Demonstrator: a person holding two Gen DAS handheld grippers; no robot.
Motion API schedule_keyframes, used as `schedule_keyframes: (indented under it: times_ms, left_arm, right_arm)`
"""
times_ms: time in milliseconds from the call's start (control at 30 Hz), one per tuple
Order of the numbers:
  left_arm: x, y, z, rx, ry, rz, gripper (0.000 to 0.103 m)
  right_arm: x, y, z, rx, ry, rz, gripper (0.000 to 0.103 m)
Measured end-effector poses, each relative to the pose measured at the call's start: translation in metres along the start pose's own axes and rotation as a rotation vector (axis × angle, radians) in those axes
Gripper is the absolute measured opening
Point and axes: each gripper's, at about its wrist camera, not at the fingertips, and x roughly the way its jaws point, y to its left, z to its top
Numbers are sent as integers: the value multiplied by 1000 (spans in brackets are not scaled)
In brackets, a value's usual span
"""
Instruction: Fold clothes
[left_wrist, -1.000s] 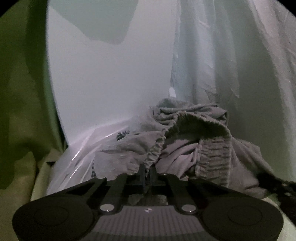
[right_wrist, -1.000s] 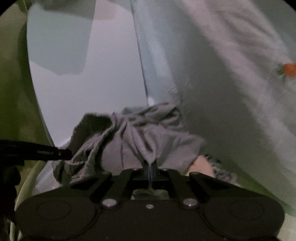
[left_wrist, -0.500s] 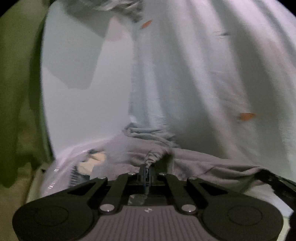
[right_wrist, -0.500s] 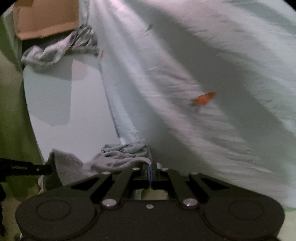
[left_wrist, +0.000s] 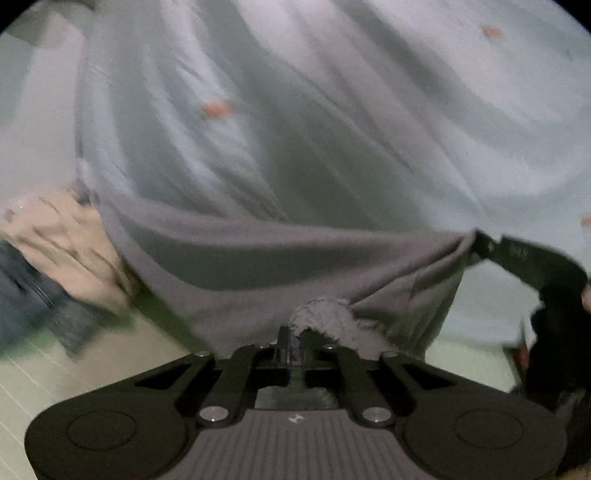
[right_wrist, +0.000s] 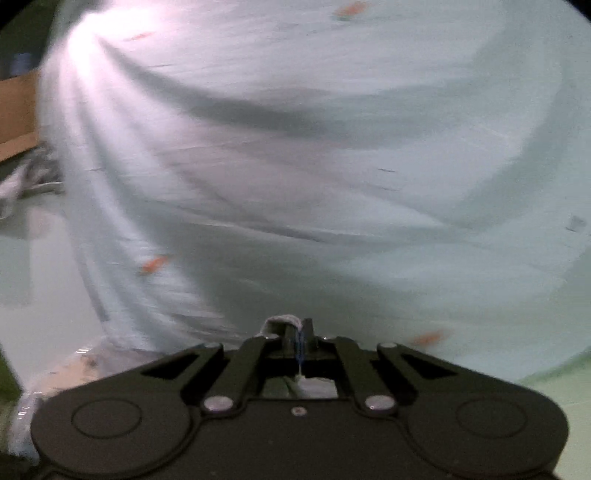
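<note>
A grey garment (left_wrist: 295, 258) stretches across the middle of the frame, pulled into a band between two grippers. At bottom centre the left gripper (left_wrist: 293, 338) has its jaws closed on a bunched, ruffled edge of the cloth. At the right edge of the frame the right gripper (left_wrist: 484, 245) pinches the garment's far corner. Behind, a pale blue sheet (left_wrist: 332, 110) with small orange marks fills the upper frame in blurred folds. At centre left lie a beige cloth (left_wrist: 62, 240) and a dark blue-grey item (left_wrist: 33, 295), both smeared by motion.
</note>
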Motion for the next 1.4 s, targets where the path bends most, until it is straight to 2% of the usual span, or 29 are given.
schedule_keyframes:
  times_ms: [33, 100, 133, 167, 333, 433, 533, 667, 800, 900, 933, 1000, 1033, 1067, 1133, 1233, 1400]
  left_arm:
    - [2, -6, -9, -1, 19, -1, 19]
    - [6, -16, -26, -4, 54, -2, 34]
    - [8, -21, -35, -5, 72, -3, 42]
    - [10, -21, -41, -13, 86, 9, 46]
    - [12, -1, -55, -86, 124, 83, 53]
    - [12, 9, -57, -102, 126, 120, 59]
    - [10, 22, -60, -96, 134, 139, 69]
    - [11, 43, -58, -62, 152, 143, 69]
    - [12, 64, -52, -22, 171, 143, 69]
    - [13, 81, -48, 8, 185, 143, 69]
    - [15, 80, -48, 6, 188, 142, 69]
    - [18, 78, -48, 0, 192, 141, 69]
    - [19, 78, -49, -3, 195, 140, 69]
    - [21, 77, -49, -6, 197, 139, 69]
    - [24, 75, -49, -12, 202, 138, 69]
    - [29, 72, -49, -21, 208, 136, 69]
    - [35, 44, -59, -51, 198, 131, 69]
  right_arm:
    - [-1, -17, -5, 1, 30, -40, 4]
    - [-6, -43, -17, -6, 73, -118, 21]
    - [-11, -54, -24, -2, 90, -149, 36]
    - [-17, -63, -31, 12, 107, -166, 46]
    - [-37, -83, -68, 85, 211, -198, 63]
    - [-38, -73, -95, 113, 294, -177, 72]
    - [-31, -56, -128, 159, 394, -161, 74]
    - [-15, -20, -163, 144, 495, -146, 74]
    - [5, 8, -185, 90, 542, -185, 74]
    - [15, 12, -197, 91, 568, -234, 72]
    - [16, 11, -201, 92, 576, -247, 67]
    - [17, 10, -208, 91, 590, -262, 45]
    - [15, 5, -210, 90, 593, -259, 17]
    - [12, 0, -211, 89, 595, -254, 4]
    - [5, -12, -212, 76, 592, -264, 3]
    - [-10, -41, -204, 35, 563, -348, 3]
    - [-41, -138, -185, 83, 516, -523, 3]
